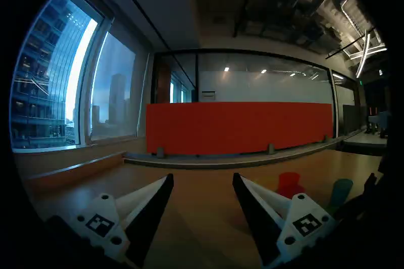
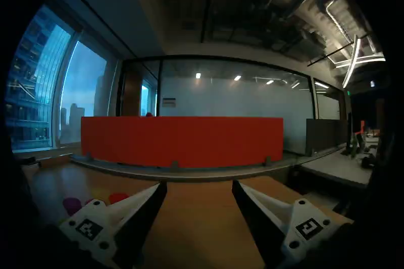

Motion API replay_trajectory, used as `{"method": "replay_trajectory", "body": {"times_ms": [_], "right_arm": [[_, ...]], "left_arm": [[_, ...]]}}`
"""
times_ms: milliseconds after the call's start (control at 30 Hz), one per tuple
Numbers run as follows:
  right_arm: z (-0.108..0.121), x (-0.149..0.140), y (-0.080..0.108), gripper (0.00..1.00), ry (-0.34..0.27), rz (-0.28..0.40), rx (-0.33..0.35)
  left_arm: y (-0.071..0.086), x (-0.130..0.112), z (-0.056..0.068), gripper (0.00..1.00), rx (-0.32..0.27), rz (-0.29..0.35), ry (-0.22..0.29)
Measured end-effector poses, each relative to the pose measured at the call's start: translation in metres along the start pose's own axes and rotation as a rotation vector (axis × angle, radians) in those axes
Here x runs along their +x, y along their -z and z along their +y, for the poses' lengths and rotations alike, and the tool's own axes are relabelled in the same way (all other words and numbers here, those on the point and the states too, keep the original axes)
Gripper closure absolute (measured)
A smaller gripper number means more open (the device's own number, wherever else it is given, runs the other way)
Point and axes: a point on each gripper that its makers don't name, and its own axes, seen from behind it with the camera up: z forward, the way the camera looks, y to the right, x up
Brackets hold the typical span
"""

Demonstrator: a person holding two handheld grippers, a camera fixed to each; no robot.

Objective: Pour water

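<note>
Left gripper [image 1: 202, 176] and right gripper [image 2: 199, 183] both gaped, empty. Red cup [image 1: 289, 183] stood upright, ahead-right of my left gripper, seemingly the nearer one.

This is an open-plan office high in a city tower. A long wooden desktop [image 1: 202, 208] is backed by a flat orange-red divider panel [image 1: 237, 127], with a glass-walled meeting room [image 1: 262, 79] behind. Tall windows [image 1: 50, 92] face other high-rises. Slim linear strip lights [image 1: 364, 54] hang from an exposed dark ceiling [image 1: 283, 6], and a neighbouring grey desk [image 2: 338, 165] stands alongside.
</note>
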Motion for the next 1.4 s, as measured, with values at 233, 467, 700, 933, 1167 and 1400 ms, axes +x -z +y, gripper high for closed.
{"method": "replay_trajectory", "body": {"times_ms": [233, 467, 700, 933, 1167, 1400], "right_arm": [[0.007, -0.003, 0.001, 0.0, -0.007, -0.003, -0.03], [0.005, -0.001, 0.002, 0.0, -0.01, -0.005, -0.033], [0.001, 0.002, 0.001, 0.0, 0.001, -0.005, -0.033], [-0.005, 0.002, 0.001, 0.0, 0.002, -0.008, -0.025], [-0.008, 0.004, -0.001, 0.0, 0.004, -0.007, -0.021], [-0.011, 0.006, -0.001, 0.0, 0.008, -0.005, -0.019]], "left_arm": [[-0.002, -0.018, -0.009, 0.14, -0.003, -0.026, -0.026], [-0.002, -0.029, -0.014, 0.13, -0.013, -0.04, -0.03], [-0.003, -0.035, -0.017, 0.13, -0.033, -0.039, -0.002], [-0.003, -0.042, -0.02, 0.13, -0.036, -0.05, -0.003], [-0.004, -0.048, -0.022, 0.13, -0.036, -0.063, -0.001], [-0.006, -0.053, -0.021, 0.13, -0.038, -0.071, 0.009]]}}
